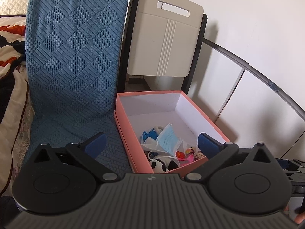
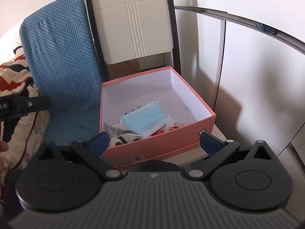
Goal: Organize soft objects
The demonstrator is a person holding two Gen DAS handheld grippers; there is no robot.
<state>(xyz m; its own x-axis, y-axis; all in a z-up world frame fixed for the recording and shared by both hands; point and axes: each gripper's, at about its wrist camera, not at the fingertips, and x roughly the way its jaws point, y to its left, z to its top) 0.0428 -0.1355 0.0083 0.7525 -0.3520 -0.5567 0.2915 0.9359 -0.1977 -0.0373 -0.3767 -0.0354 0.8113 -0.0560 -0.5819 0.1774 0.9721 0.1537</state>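
A pink box point(image 1: 129, 145) with a white inside stands in front of me, its rim also in the right wrist view point(image 2: 152, 143). Inside lies a light blue face mask point(image 1: 168, 137) point(image 2: 144, 119) on top of a black-and-white panda plush point(image 1: 162, 165) point(image 2: 124, 139), a blue item and small colourful pieces. My left gripper point(image 1: 151, 145) is open, its blue fingertips apart over the box's near end, holding nothing. Over the box's near wall my right gripper point(image 2: 154, 141) is open too, with nothing between its fingers.
A blue quilted seat cushion point(image 1: 74, 57) point(image 2: 63, 61) leans upright left of the box. A beige folded chair point(image 1: 165, 38) point(image 2: 133, 24) stands behind it against the white wall. Patterned bedding point(image 1: 9, 57) lies at the far left. A dark curved rail point(image 1: 266, 80) runs on the right.
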